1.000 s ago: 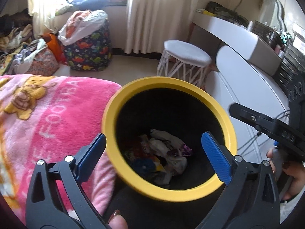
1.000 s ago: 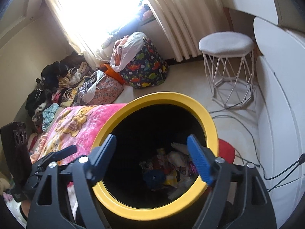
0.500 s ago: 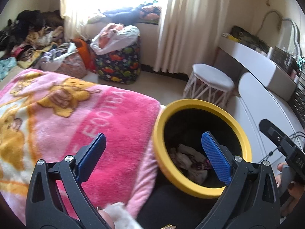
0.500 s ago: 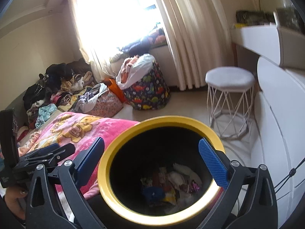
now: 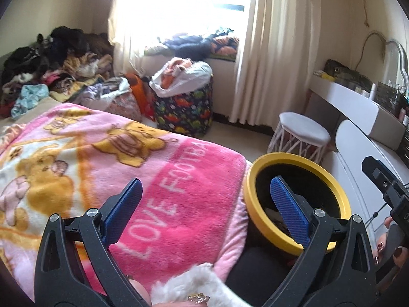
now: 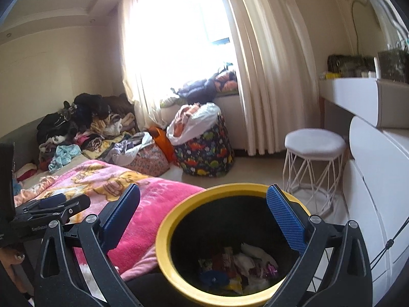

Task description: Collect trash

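A black bin with a yellow rim (image 6: 163, 232) stands on the floor beside the bed, and crumpled wrappers and paper trash (image 6: 237, 263) lie at its bottom. My right gripper (image 6: 203, 199) hangs over the bin's mouth, open and empty. My left gripper (image 5: 205, 194) is open too, with nothing between its blue pads; it hovers over the pink blanket (image 5: 179, 204), with the bin's yellow rim (image 5: 255, 220) under its right finger. The right gripper's body (image 5: 383, 184) shows at the right edge of the left wrist view.
A white stool (image 6: 314, 140) and a white dresser (image 6: 378, 179) stand right of the bin. A dinosaur-print basket (image 6: 207, 153), a patterned bag and a heap of clothes (image 6: 84, 128) sit near the curtained window. Cables (image 6: 391, 243) hang along the dresser.
Both grippers rose and tilted up; the bin sank lower in both views. The left one swung left over the pink blanket. The right gripper's jaws spread wider.
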